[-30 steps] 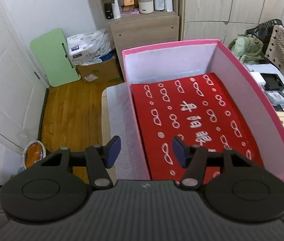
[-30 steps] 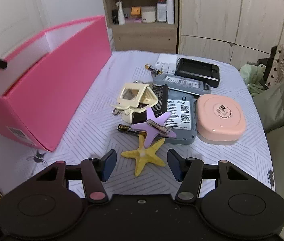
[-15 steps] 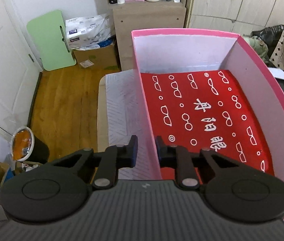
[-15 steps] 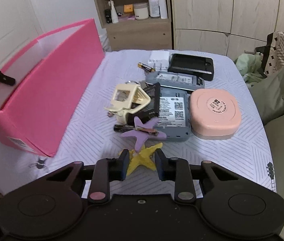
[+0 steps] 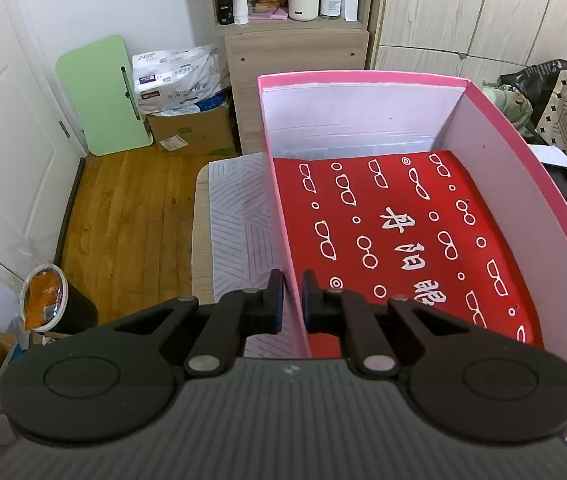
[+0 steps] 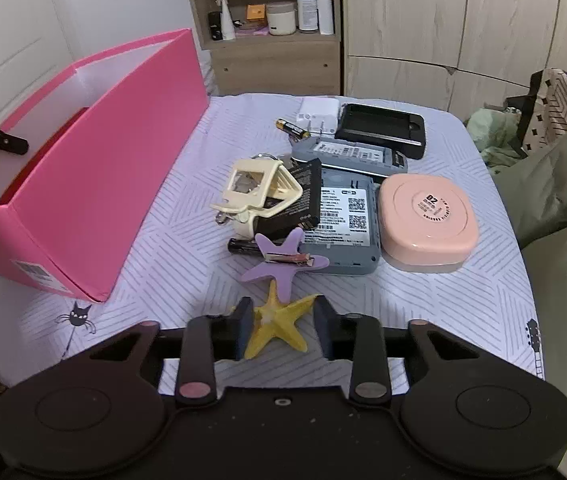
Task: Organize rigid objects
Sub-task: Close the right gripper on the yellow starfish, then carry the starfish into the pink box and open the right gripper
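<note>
A: Left wrist view. Your left gripper (image 5: 292,300) has its jaws clamped on the near left wall of the pink box (image 5: 363,79), one pad outside, one inside. The red patterned cloth (image 5: 403,232) lining the box floor lies just ahead of the inner jaw.

B: And the right wrist view?

A: Your right gripper (image 6: 283,326) has the yellow starfish (image 6: 279,322) between its jaws. These jaws have just been opening. The left pad touches one arm of the starfish; the right pad stands just clear, so nothing is gripped.

B: What lies ahead of those jaws?

A: Just ahead, the purple starfish clip (image 6: 283,262) rests on a grey device (image 6: 343,224). Beyond it are a cream claw clip (image 6: 257,194) and a black battery pack (image 6: 297,200); ahead and to the right, a pink case (image 6: 427,220). All sit on the striped surface (image 6: 443,312). The pink box stands ahead to the left.
</note>
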